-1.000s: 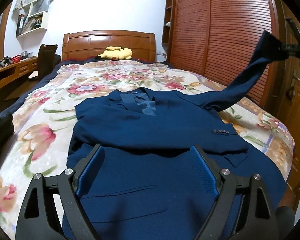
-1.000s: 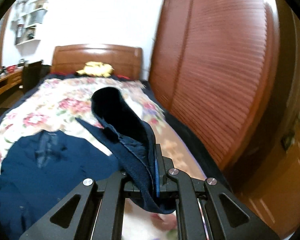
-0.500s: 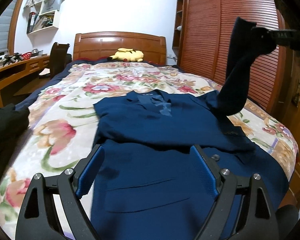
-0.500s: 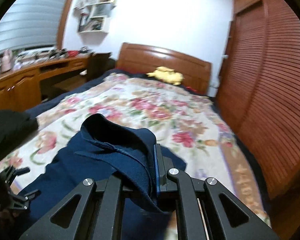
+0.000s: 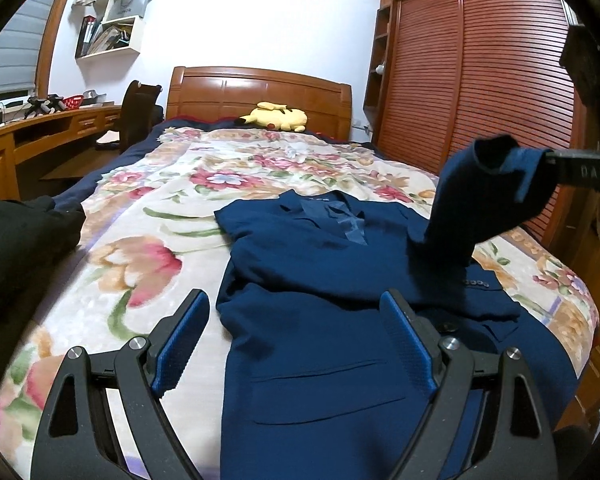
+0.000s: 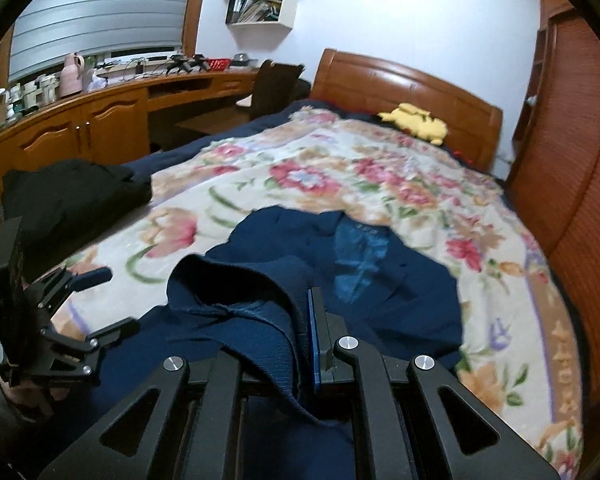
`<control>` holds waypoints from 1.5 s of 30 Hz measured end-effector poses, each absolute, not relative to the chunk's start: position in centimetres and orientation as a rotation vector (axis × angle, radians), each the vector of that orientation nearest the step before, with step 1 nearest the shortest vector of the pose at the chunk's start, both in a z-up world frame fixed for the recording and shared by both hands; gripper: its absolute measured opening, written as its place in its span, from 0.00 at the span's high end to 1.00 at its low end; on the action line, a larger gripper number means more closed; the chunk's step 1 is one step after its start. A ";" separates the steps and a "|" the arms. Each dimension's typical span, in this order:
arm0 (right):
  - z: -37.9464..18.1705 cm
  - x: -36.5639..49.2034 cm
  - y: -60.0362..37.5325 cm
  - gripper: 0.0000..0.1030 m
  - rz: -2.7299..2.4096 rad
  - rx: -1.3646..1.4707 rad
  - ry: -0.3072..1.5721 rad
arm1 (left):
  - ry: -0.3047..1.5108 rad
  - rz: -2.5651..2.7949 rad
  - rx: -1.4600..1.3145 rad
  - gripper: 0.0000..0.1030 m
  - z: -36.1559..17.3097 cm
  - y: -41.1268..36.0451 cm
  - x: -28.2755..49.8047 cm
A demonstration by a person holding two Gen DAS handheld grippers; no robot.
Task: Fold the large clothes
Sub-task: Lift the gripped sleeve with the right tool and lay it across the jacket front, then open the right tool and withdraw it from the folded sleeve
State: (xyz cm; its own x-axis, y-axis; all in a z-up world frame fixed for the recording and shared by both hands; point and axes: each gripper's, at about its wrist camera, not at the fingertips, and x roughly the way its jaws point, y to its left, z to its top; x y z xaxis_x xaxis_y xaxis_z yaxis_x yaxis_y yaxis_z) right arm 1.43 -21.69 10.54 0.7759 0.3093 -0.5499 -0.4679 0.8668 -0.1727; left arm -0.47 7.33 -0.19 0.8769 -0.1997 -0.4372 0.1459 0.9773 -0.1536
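Note:
A navy blue suit jacket (image 5: pixel 332 264) lies face up on the floral bedspread (image 5: pixel 148 256), collar toward the headboard. My right gripper (image 6: pixel 305 320) is shut on the cuff of its sleeve (image 6: pixel 236 312), which it holds lifted above the jacket body (image 6: pixel 380 272). The left wrist view shows that raised sleeve (image 5: pixel 472 208) standing up at the right, pinched by the right gripper (image 5: pixel 548 164). My left gripper (image 5: pixel 296 340) hovers open over the jacket's lower front, nothing between its blue pads (image 5: pixel 180 340). It also appears in the right wrist view as the left gripper (image 6: pixel 96 300), at the left edge.
A yellow plush toy (image 5: pixel 274 117) rests by the wooden headboard (image 5: pixel 260 88). A dark garment (image 6: pixel 72 192) lies on the bed's left edge. A wooden desk (image 6: pixel 80 120) and chair (image 6: pixel 276 84) stand left of the bed, slatted wardrobe doors (image 5: pixel 480 92) to the right.
My right gripper has carried the sleeve from far out on the right, inward and downward over the jacket, swinging its view from the wardrobe toward the desk. The left gripper drifted a little sideways, still open.

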 end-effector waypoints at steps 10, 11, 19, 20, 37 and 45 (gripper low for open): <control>10.3 0.7 -21.4 0.61 0.451 -0.281 0.559 | 0.457 -0.185 -0.110 0.15 -0.1 7.3 -0.6; 10.1 0.7 -21.4 0.50 0.444 -0.293 0.561 | 0.457 -0.185 -0.110 0.15 -0.1 7.3 -0.6; 5.8 -0.4 -20.4 0.24 0.436 -0.373 0.664 | 0.456 -0.185 -0.104 0.15 -0.1 7.3 -0.7; 5.6 -0.6 -20.4 0.24 0.451 -0.364 0.677 | 0.457 -0.186 -0.103 0.15 -0.1 7.3 -0.7; -1.0 2.7 -24.8 0.24 0.283 -0.240 0.699 | 0.579 -0.275 -0.018 0.25 -2.1 5.4 0.7; -4.0 5.2 -24.4 0.26 0.250 -0.133 0.734 | 0.671 -0.268 -0.016 0.30 -3.7 5.1 2.0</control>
